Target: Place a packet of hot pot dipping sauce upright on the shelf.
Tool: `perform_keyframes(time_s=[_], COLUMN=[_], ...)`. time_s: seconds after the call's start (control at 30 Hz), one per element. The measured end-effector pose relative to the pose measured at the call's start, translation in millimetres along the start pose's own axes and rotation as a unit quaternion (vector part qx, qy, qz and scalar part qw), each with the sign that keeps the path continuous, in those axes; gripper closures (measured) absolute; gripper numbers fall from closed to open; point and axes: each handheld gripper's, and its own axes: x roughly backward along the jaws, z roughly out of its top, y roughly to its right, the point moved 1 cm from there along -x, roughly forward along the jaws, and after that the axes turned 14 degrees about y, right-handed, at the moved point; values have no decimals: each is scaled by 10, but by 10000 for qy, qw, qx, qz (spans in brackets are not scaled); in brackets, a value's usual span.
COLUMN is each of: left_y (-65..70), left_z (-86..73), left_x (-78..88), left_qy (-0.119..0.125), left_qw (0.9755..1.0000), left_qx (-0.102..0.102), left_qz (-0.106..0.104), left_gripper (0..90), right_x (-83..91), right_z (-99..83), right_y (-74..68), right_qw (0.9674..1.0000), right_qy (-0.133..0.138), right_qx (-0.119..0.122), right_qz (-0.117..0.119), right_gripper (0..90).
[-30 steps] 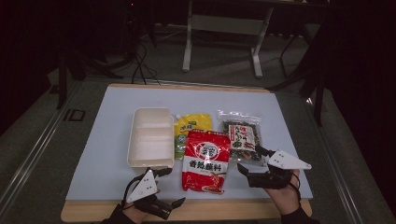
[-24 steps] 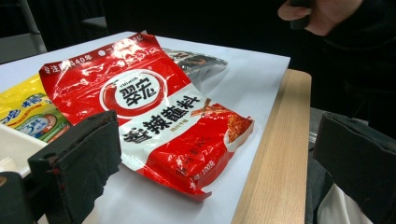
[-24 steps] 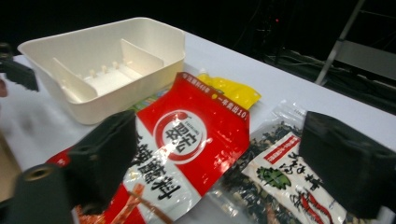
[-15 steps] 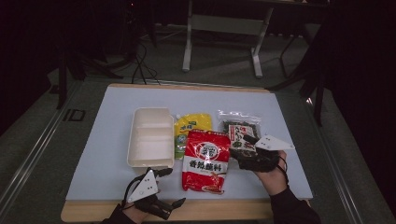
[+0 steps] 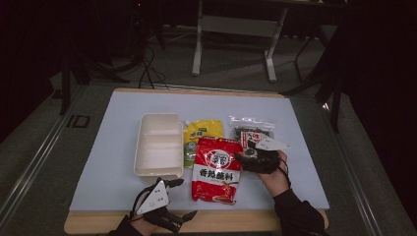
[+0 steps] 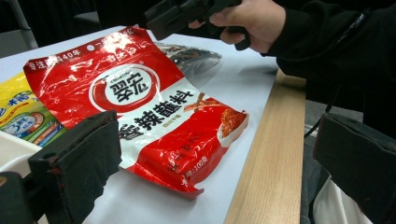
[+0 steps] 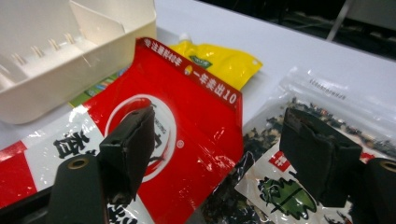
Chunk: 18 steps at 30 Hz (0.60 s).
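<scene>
**Three packets and one tray on a pale sheet**

Under dim room light, the surface [image 5: 123,162] was a wooden top covered by a pale blue-white sheet, its bare wood edge showing nearest the person. Behind it lay a dark floor with cables and the legs of a grey metal frame [image 5: 236,44].

Counted: one cream tray [image 5: 158,145] with a divider, one yellow packet [image 5: 202,132], one red packet [image 5: 218,169], one clear bag of dark dried leaves [image 5: 248,135], two grippers.

The right gripper [image 7: 219,154] hung low over the seam where the red packet [image 7: 187,121] met the dark-leaf bag [image 7: 327,116]. Its fingers [image 7: 128,144] had just been closing but stood well apart, holding nothing; the red packet's right edge lay between them, the bag beneath the right finger, the yellow packet [image 7: 224,60] and tray [image 7: 70,56] beyond the fingertips.

The left gripper [image 5: 179,199] rested at the near edge of the surface, fingers [image 6: 79,158] spread wide and empty. The red packet [image 6: 154,116] lay just ahead of them, the tray's near end beside its left finger.
</scene>
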Motion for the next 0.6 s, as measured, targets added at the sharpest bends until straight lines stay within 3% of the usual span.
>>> perform_keyframes(time_s=[0.2,0.3,0.47,0.6], left_y=[7,11,7,9], left_z=[-6,-6,-4,-4], left_x=[-10,-11,-7,-9], left_qy=[-32,-44,-25,-31], left_qw=[10000,10000,10000,10000], left_qx=[-2,-10,0,-2], left_qz=[-25,-35,-29,-32], left_gripper=[22,22,22,22], right_x=[-103,-144,-207,-207], right_z=[-46,-63,-77,-59], right_y=[50,35,25,39], right_qw=[9998,9997,9988,9985], right_qy=[-162,-251,-412,-495], right_qx=[-122,-50,-150,-71], right_qz=[23,41,223,213], right_gripper=[327,385,493,719])
